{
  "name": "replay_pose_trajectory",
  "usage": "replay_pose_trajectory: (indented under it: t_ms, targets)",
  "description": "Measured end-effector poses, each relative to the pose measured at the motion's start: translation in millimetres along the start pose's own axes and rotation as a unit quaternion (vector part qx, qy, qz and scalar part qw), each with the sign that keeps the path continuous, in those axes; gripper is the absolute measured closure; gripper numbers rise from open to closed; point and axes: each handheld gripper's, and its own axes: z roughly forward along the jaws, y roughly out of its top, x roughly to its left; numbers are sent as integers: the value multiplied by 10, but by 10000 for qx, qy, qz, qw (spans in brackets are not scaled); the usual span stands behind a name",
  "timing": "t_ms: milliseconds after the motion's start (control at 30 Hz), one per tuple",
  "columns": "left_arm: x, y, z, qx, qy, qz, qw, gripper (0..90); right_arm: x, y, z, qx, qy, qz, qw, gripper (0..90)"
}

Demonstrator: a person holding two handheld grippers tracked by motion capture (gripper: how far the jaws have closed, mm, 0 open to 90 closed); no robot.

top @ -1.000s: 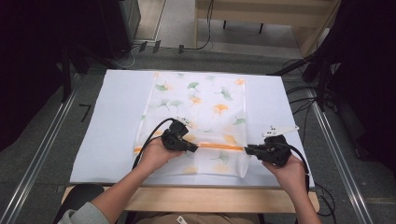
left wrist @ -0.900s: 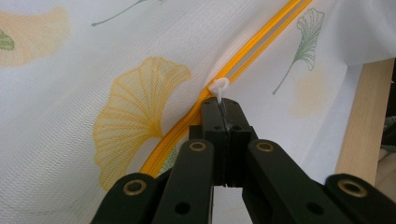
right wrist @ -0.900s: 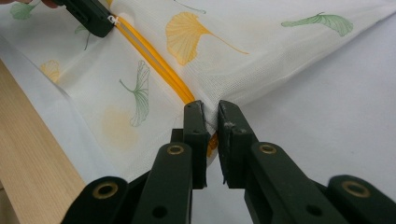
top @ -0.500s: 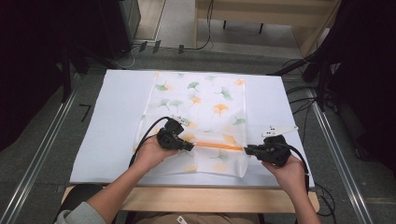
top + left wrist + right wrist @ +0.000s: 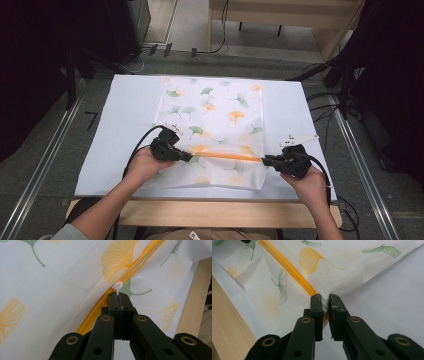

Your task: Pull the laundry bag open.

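The pouch [image 5: 215, 130] is a flat rectangle of thin white mesh fabric, printed with green and orange ginkgo leaves, and an orange zipper [image 5: 225, 155] runs across it near the front edge of the table. The left gripper [image 5: 119, 296] has its black jaws pressed together on the small white zipper pull [image 5: 117, 286], at the left part of the zipper. The right gripper [image 5: 325, 298] pinches the pouch fabric at the right end of the zipper, with its jaws nearly together. The pouch lies on a white sheet [image 5: 125, 115] over a wooden table [image 5: 225, 212]. The floor [image 5: 45, 145] around is grey, the room is dark.
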Motion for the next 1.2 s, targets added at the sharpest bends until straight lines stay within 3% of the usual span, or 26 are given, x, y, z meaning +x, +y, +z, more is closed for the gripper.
replay_pose_trajectory:
  t_ms: [1200]
  targets:
    - [-8, 1, 18, -8, 1, 4, 10000, 900, 6, -4, 18, 57, -25, -19, 10000, 837]
